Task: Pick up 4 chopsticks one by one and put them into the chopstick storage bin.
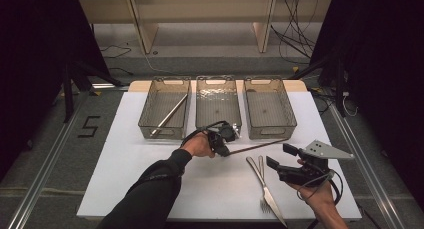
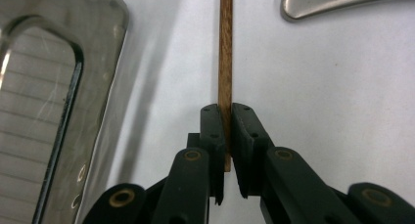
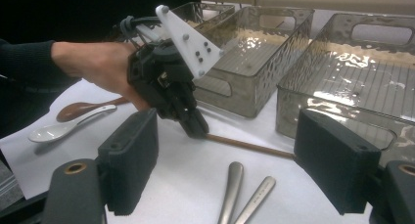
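A thin brown wooden chopstick (image 1: 260, 147) lies on the white table in front of the middle bin. My left gripper (image 1: 226, 151) is shut on its left end; in the left gripper view the jaws (image 2: 228, 121) pinch the chopstick (image 2: 225, 62), which runs straight ahead. The right gripper view shows that same grip (image 3: 196, 128) on the chopstick (image 3: 249, 146). My right gripper (image 1: 281, 156) hovers to the right of it, open with nothing between its pads (image 3: 129, 158).
Three clear bins stand in a row at the back: left (image 1: 165, 131), which holds a chopstick (image 1: 170, 115), middle (image 1: 218, 79) and right (image 1: 270, 131). A knife and fork (image 1: 263, 181) lie near the front. A white spoon (image 3: 63, 128) and a brown spoon (image 3: 83, 109) lie behind the left hand.
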